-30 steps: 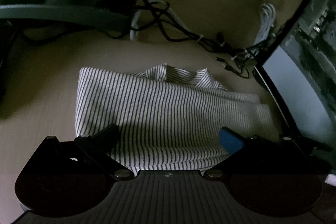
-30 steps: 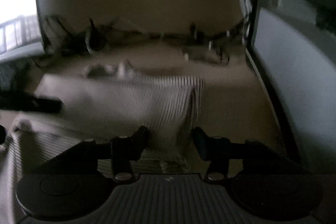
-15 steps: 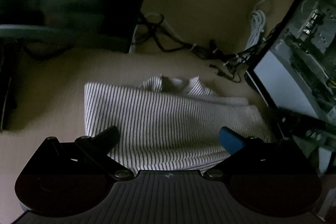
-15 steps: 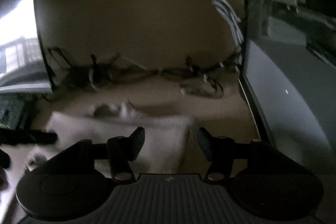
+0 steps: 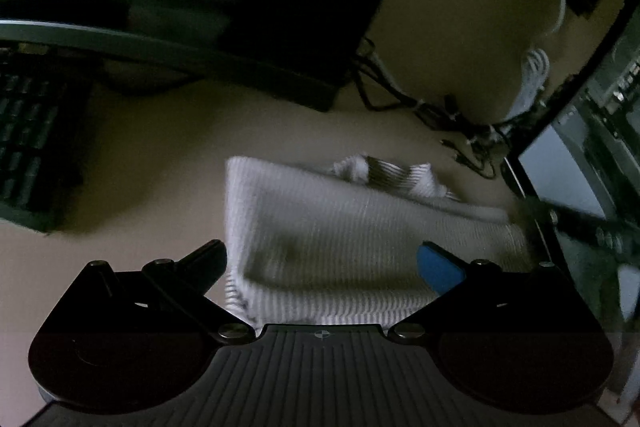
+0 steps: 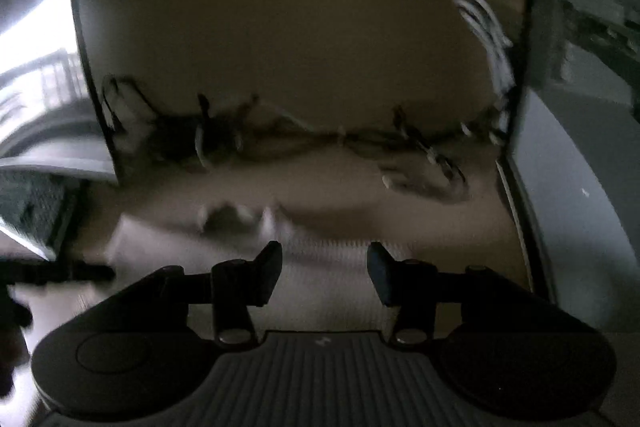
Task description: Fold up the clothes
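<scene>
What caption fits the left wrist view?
Left gripper, jaws open, above a folded striped garment on the desk.

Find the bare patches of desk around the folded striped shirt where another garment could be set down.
Bare desk lies between the keyboard and the striped shirt. A thinner strip separates the shirt from the cable tangle, where it is crowded.

Striped garment [image 5: 352, 239], folded into a rectangle, flat on tan table, collar bunched at far edge
</scene>
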